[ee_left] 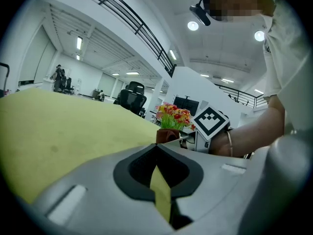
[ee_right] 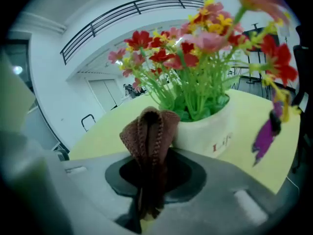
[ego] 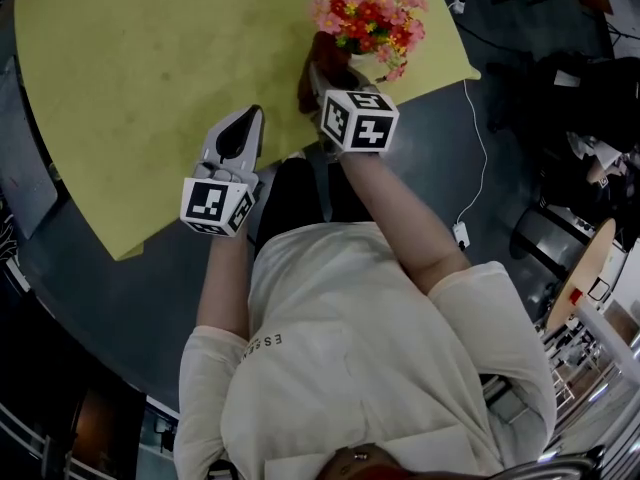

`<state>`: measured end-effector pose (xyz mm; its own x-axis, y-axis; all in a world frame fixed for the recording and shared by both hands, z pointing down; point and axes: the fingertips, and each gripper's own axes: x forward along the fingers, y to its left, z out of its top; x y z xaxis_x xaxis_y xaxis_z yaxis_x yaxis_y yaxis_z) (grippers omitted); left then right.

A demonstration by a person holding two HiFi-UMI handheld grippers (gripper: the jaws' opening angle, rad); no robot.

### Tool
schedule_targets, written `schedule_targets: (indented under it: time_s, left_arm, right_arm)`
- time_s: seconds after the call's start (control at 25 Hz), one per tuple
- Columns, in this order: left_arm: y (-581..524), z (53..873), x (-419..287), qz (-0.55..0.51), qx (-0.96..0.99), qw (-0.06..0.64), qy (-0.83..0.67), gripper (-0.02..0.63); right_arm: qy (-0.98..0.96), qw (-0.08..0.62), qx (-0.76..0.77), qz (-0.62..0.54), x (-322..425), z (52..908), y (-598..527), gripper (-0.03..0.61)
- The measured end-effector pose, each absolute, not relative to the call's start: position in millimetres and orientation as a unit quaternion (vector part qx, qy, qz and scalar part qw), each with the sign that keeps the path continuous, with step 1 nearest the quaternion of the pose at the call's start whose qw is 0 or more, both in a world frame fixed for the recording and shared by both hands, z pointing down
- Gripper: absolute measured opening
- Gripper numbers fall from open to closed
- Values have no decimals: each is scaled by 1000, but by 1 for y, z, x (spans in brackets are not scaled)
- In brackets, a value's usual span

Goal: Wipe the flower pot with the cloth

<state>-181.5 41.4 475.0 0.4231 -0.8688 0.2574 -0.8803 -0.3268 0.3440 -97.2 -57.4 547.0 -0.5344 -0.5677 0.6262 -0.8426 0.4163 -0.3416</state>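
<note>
One broad table with a yellow-green top fills most of the head view, and the flower pot stands near its edge, on the side closest to the person. The person, in a pale short-sleeved shirt, stands at that same edge, just behind the pot, with both forearms reaching over the table.

The left gripper hangs over the tabletop well to the left of the pot. Its jaws are pressed together with nothing between them, only a thin strip of the yellow-green top showing through the slot.

The right gripper points at the pot from close by, and its jaws are clamped on the cloth.

The pot is white and upright, with some red lettering on its side that is too blurred to read. A bunch of flowers — red, pink and yellow on green stems — rises out of it and spreads wider than the rim.

The cloth is brown and knitted, bunched into a fold that sticks up past the jaw tips, right against the pot's left side — whether it actually presses on the pot I cannot tell.
</note>
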Motion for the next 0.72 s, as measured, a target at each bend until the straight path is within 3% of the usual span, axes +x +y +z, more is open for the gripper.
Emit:
schedule_targets:
  time_s: [0.52,0.72]
  left_arm:
    - [22,481,-138,8,832,222,-508,14]
    - [17,479,-114,32,849,190,-491,14]
  right_arm:
    - [-792,221,457,339,-22,548,-33,61]
    - [-822,247,414,305,-7,542,-2,61]
